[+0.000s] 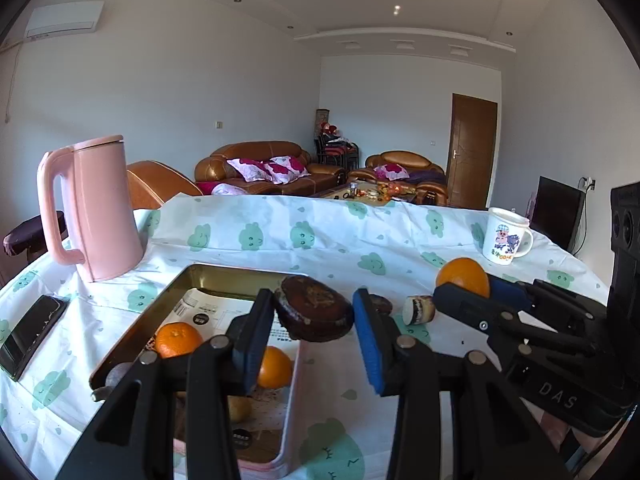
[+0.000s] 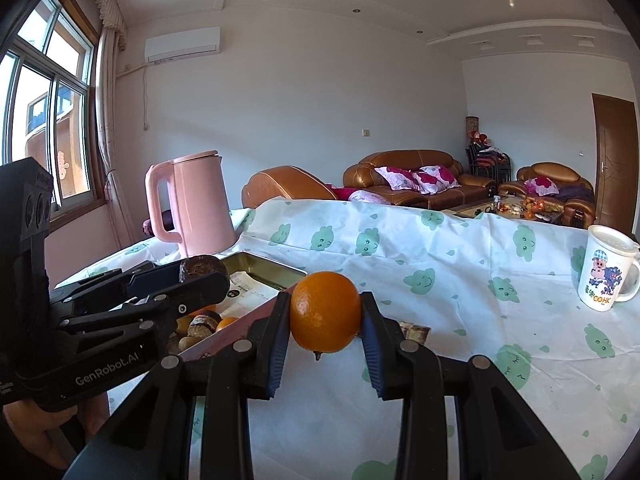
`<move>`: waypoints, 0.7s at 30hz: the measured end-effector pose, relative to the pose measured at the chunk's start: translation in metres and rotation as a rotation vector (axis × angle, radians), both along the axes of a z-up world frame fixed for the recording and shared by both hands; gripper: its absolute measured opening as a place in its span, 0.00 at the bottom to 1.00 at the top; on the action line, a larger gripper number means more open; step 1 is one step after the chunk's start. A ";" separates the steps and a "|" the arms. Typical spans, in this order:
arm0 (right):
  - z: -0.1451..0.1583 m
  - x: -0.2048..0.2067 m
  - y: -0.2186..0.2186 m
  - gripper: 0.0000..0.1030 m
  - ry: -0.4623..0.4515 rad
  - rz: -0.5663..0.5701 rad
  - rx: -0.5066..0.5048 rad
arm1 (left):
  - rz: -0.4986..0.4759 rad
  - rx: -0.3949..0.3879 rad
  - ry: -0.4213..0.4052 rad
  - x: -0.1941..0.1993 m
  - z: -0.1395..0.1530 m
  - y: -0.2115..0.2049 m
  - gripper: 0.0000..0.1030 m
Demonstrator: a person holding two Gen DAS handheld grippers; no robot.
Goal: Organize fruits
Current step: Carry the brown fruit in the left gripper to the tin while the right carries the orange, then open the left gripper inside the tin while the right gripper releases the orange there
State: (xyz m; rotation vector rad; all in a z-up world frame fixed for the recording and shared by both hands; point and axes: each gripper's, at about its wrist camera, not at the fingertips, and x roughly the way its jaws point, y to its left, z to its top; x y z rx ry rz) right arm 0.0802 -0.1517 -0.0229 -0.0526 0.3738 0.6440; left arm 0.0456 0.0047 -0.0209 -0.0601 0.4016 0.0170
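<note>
My left gripper [image 1: 314, 314] is shut on a dark brown wrinkled fruit [image 1: 314, 308] and holds it above the right edge of a metal tin tray [image 1: 208, 276]. The tray holds two oranges [image 1: 178, 338] and other brown pieces. My right gripper [image 2: 325, 312] is shut on an orange [image 2: 325, 311] and holds it above the table, right of the tray [image 2: 260, 262]. The same orange shows in the left wrist view [image 1: 464, 276]. The left gripper with its brown fruit [image 2: 202, 268] shows at the left of the right wrist view.
A pink kettle [image 1: 100, 208] stands at the far left of the table. A white cartoon mug [image 1: 506, 236] stands far right. A black phone [image 1: 32, 334] lies at the left edge. Small brown pieces [image 1: 418, 309] lie on the cloth right of the tray.
</note>
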 end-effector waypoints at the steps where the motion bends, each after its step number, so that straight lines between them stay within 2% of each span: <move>1: 0.001 -0.001 0.005 0.35 0.000 0.010 -0.005 | 0.009 -0.001 0.005 -0.001 0.000 0.005 0.41; 10: 0.010 -0.007 0.051 0.35 0.005 0.119 -0.041 | 0.064 -0.009 0.049 -0.015 -0.001 0.049 0.41; 21: -0.008 -0.006 0.101 0.35 0.058 0.204 -0.121 | 0.105 -0.027 0.143 -0.012 -0.024 0.079 0.41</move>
